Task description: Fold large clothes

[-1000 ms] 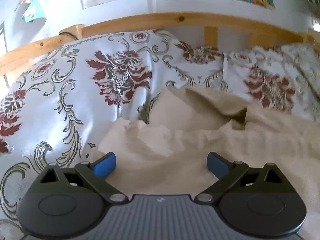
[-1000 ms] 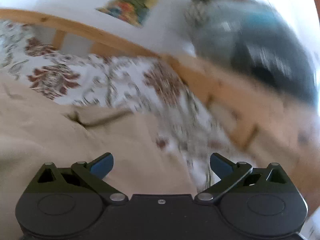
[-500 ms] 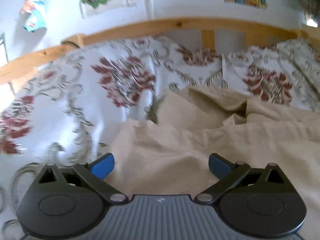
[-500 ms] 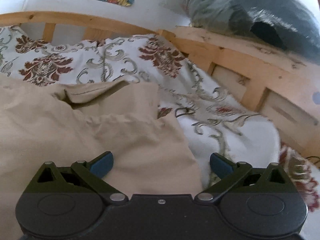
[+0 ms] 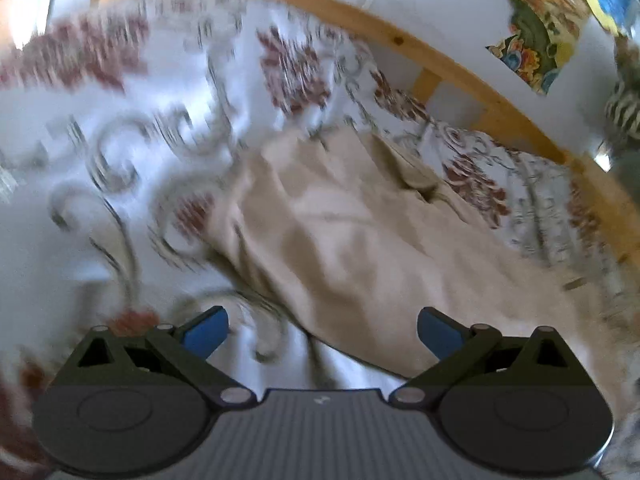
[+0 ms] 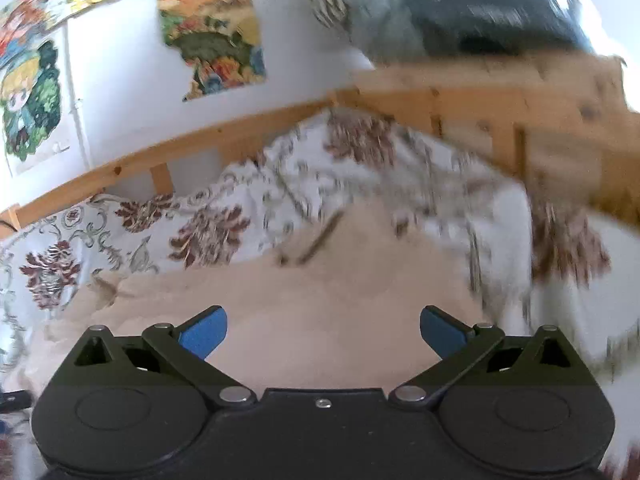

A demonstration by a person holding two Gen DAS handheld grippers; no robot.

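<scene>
On the bed, spread over a floral bedspread point(image 5: 120, 152), lies the beige garment point(image 5: 360, 248), a soft matte cloth with shallow rumples and one deeper fold near its far end. Its left edge runs diagonally across the left wrist view, and a near corner lies between the left tongs point(image 5: 323, 330), whose blue-padded fingers point(image 5: 206, 334) stand wide apart and hold nothing. From the right wrist view the same beige garment point(image 6: 320, 312) fills the space ahead of the right tongs point(image 6: 323, 330), also spread wide with nothing between the blue pads point(image 6: 442, 334); whether they touch the cloth cannot be told. Around the garment the bedspread point(image 6: 208, 236) is glossy white fabric printed with dark red blossoms and grey-green scrolls, bunched into puffy ridges beyond the garment's far edge. Past the bedspread runs a pale wooden bed rail point(image 5: 460, 76) with knots and short upright slats. Behind the rail is a white wall bearing colourful, ragged-edged paper pictures point(image 6: 212, 40). Above the rail at the garment's right sits a blurred grey and dark bundle point(image 6: 460, 12).
</scene>
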